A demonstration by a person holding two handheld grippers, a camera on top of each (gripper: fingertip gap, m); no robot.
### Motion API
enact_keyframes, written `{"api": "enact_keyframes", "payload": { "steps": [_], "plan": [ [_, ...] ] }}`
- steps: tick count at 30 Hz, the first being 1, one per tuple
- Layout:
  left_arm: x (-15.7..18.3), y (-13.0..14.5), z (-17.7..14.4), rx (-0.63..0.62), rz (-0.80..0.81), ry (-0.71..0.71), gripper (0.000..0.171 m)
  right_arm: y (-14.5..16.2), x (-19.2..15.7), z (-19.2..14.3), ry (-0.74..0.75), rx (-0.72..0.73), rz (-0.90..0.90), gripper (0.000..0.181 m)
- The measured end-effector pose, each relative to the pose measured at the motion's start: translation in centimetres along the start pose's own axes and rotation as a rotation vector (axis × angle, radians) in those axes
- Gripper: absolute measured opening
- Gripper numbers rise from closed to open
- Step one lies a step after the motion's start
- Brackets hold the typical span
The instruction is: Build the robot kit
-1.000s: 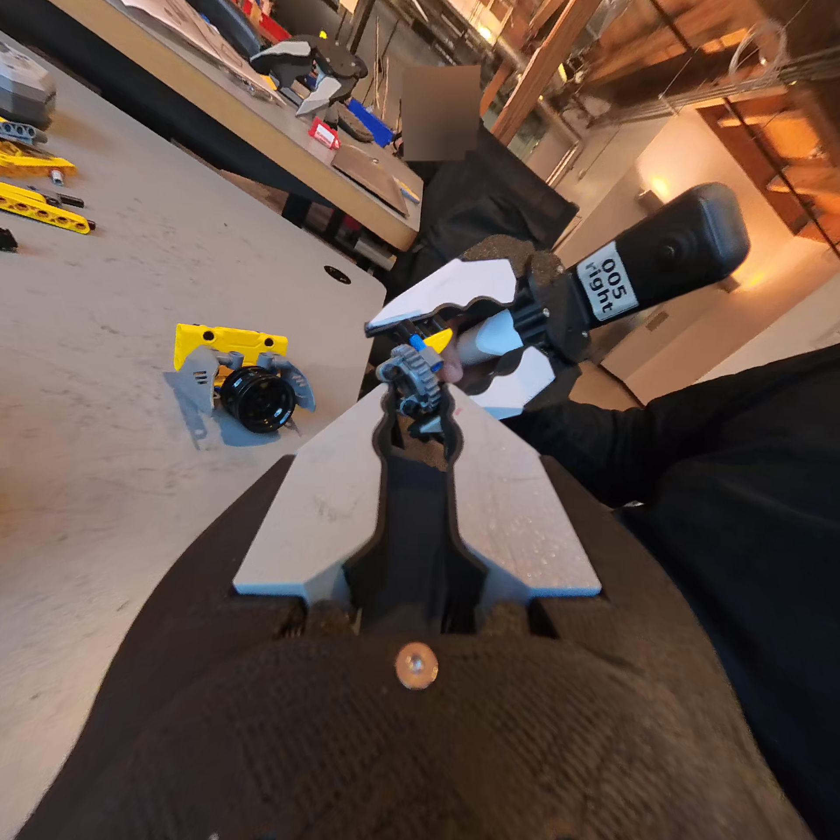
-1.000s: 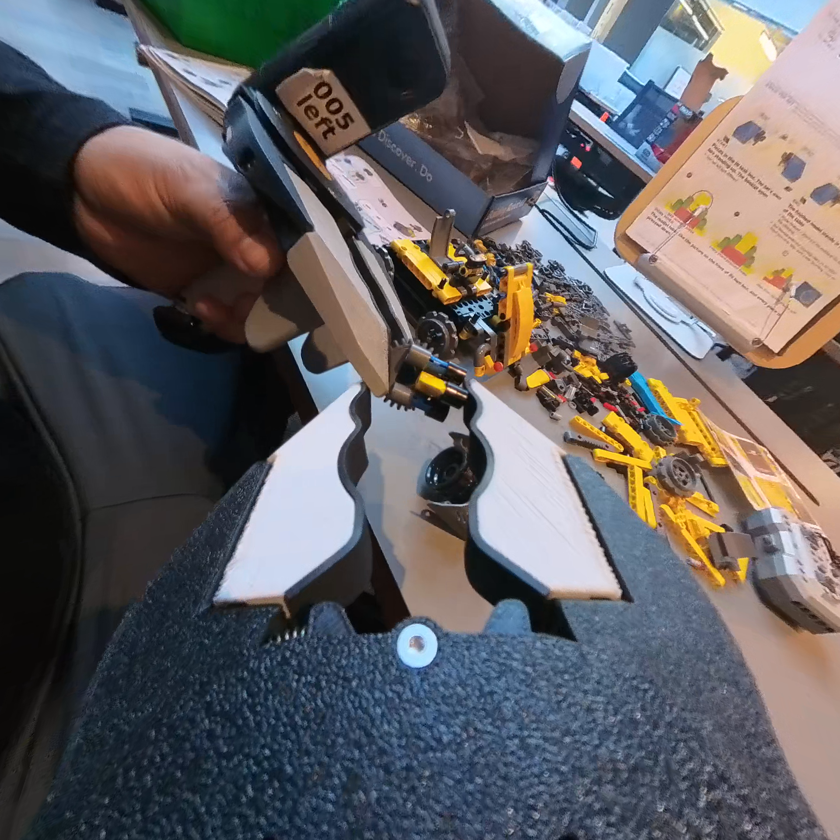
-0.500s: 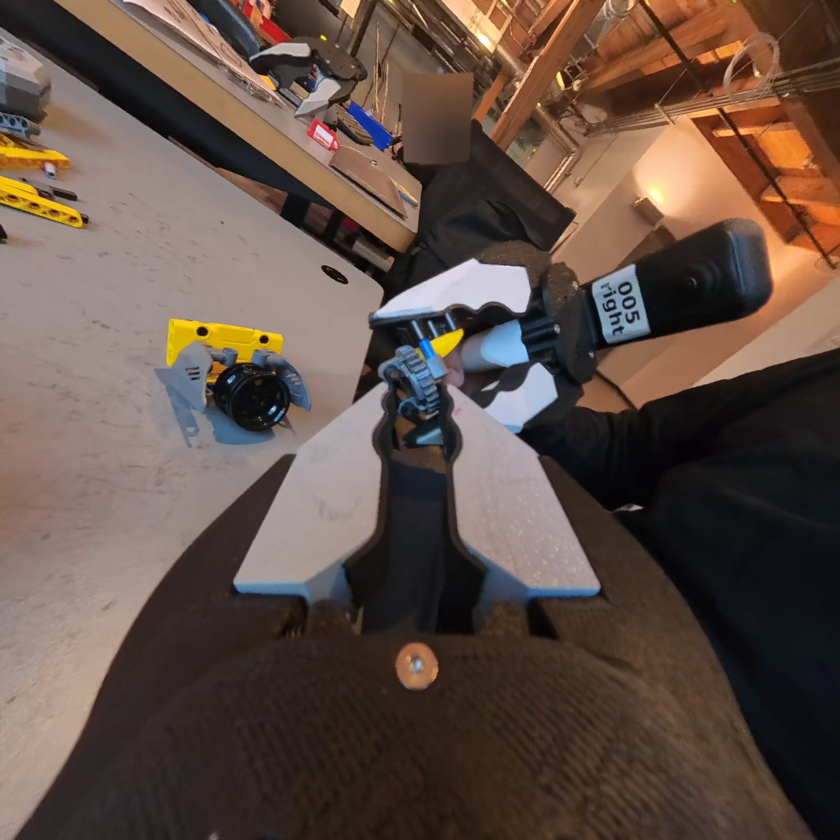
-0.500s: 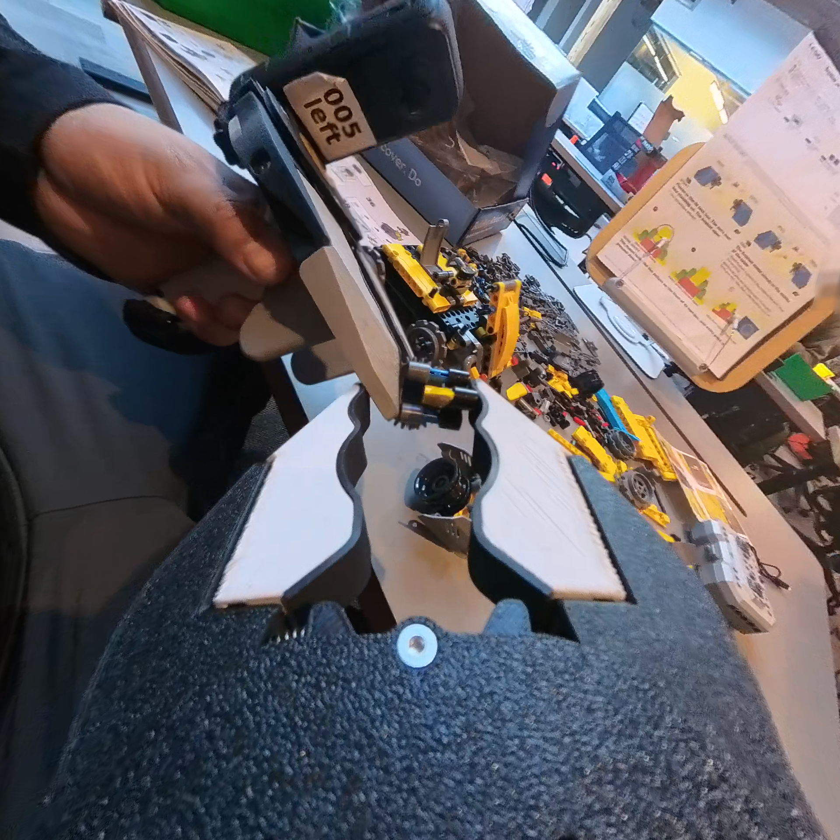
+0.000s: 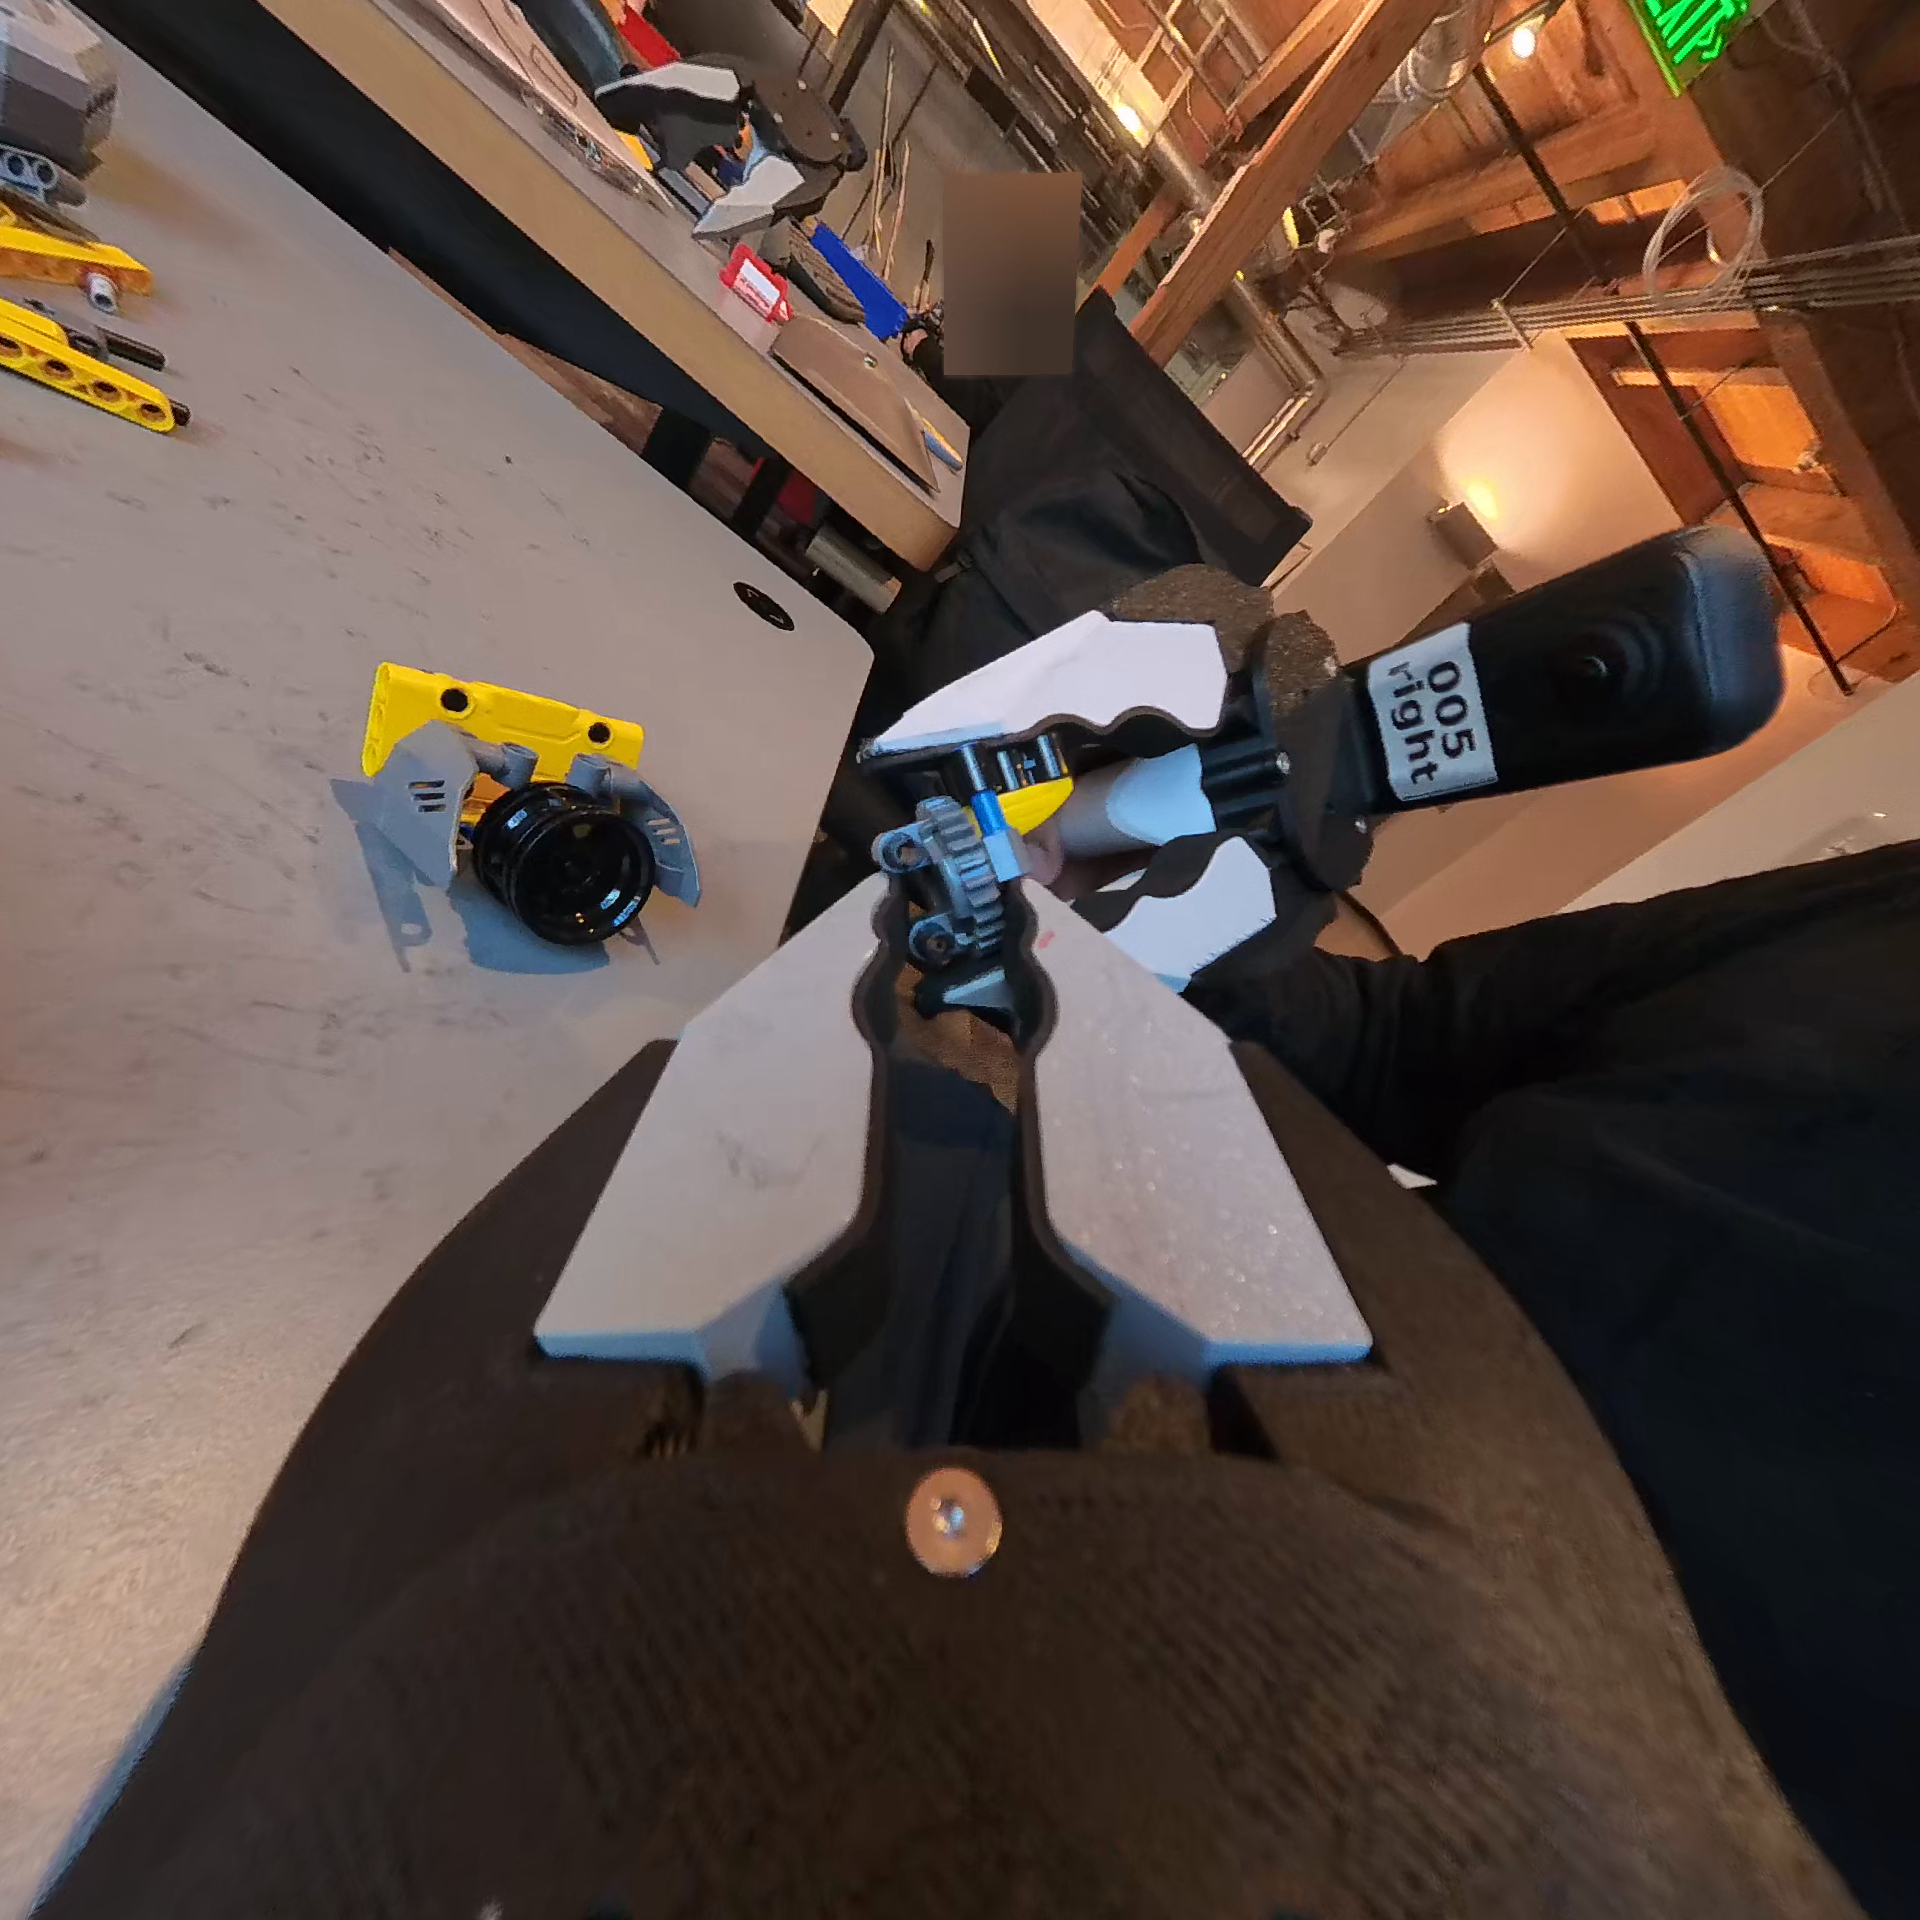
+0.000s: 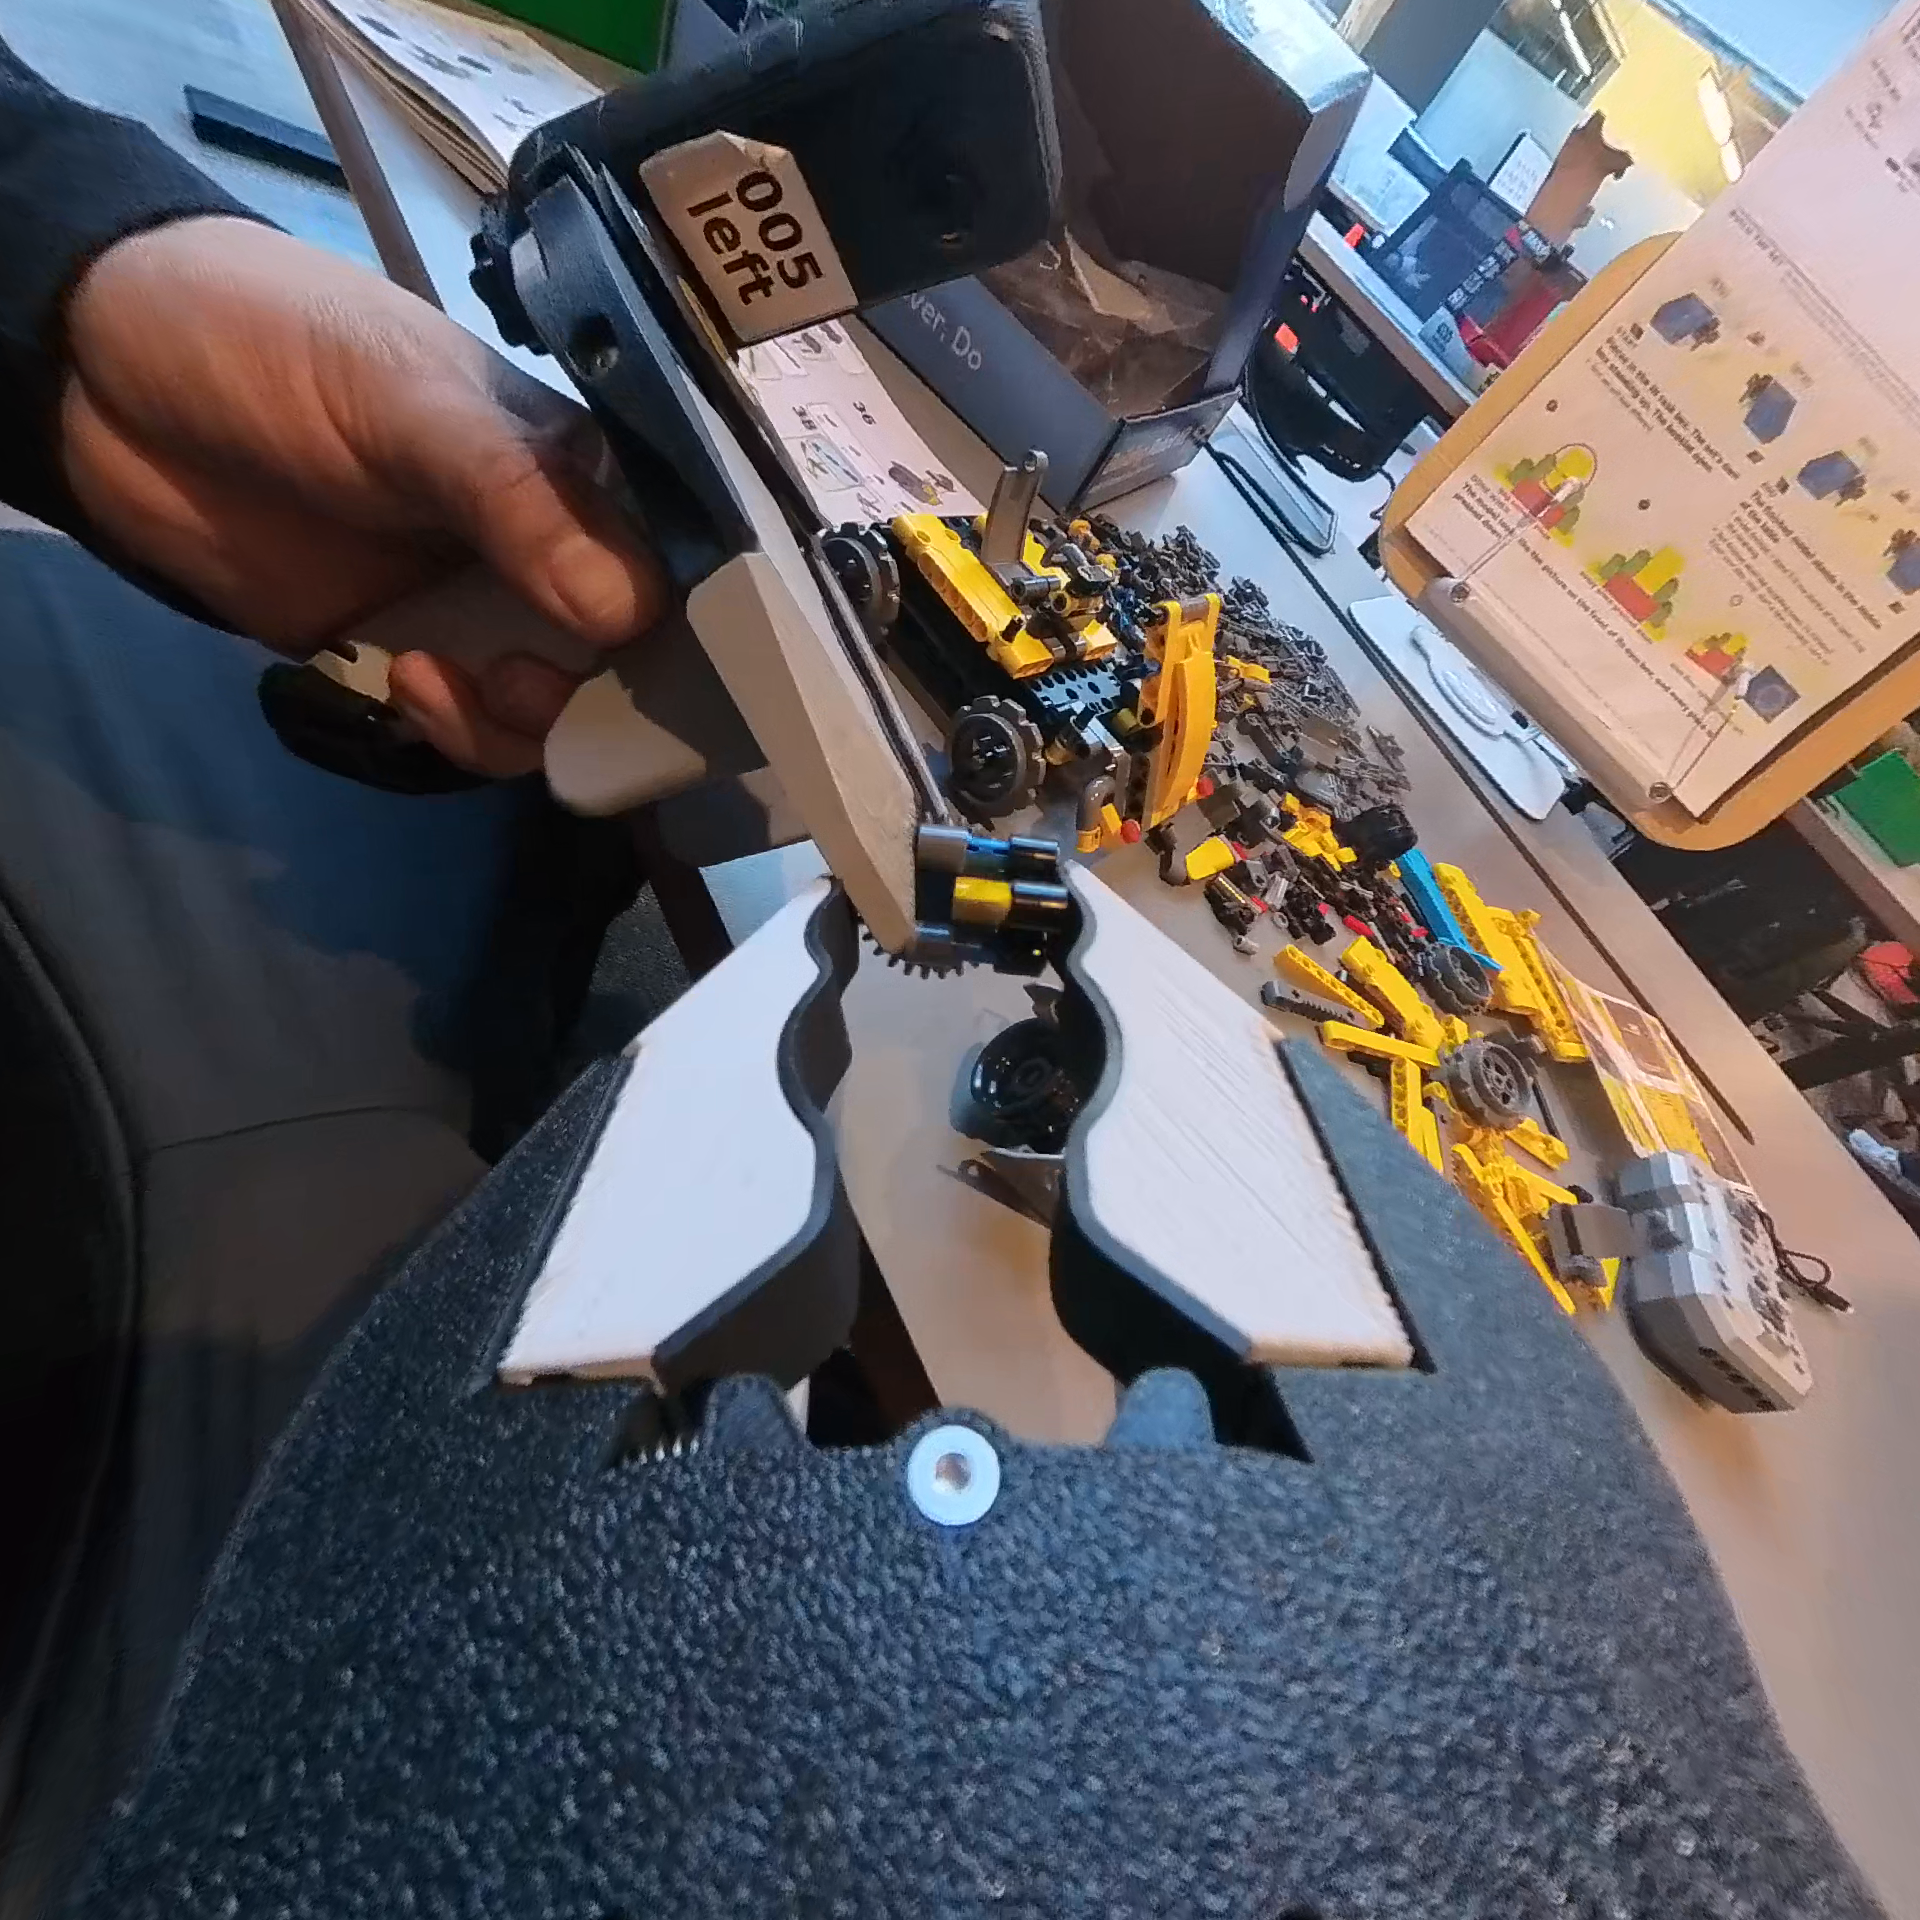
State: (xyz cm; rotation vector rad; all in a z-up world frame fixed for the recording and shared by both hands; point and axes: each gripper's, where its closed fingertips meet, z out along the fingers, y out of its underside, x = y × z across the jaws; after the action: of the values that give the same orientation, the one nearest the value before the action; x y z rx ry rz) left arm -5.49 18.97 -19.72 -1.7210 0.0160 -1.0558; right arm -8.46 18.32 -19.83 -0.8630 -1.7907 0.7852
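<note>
My left gripper (image 5: 951, 951) pinches the gear assembly (image 5: 961, 873); my right gripper (image 6: 961, 904), spread a second ago, now grips its far pin end.

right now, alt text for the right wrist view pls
Two handheld tools meet at a table edge: the right tool and left tool both clamp a small gear assembly. Yellow building pieces litter the table beyond.

A half-built yellow vehicle model (image 6: 1049, 634) stands on the tabletop (image 6: 1558, 1455) beside a heap of loose dark pieces (image 6: 1288, 717). An open dark box (image 6: 1132, 343) stands behind it. An instruction sheet (image 6: 1714, 436) leans on a wooden stand.
</note>
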Motion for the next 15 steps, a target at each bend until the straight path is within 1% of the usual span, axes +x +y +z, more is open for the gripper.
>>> {"api": "enact_keyframes", "payload": {
  "steps": [9,13,15],
  "plan": [
    [-0.4,0.4,0.0,-0.024,0.004,-0.009,0.016,0.6,-0.2,0.2,0.04,-0.07,-0.091,0.036],
    [-0.7,1.2,0.2,-0.059,-0.017,-0.012,0.016,1.3,-0.7,0.2,0.02,-0.094,-0.129,0.035],
    [-1.0,1.3,0.2,-0.057,-0.028,-0.013,0.015,1.4,-0.7,0.3,0.017,-0.098,-0.134,0.036]
  ]
}}
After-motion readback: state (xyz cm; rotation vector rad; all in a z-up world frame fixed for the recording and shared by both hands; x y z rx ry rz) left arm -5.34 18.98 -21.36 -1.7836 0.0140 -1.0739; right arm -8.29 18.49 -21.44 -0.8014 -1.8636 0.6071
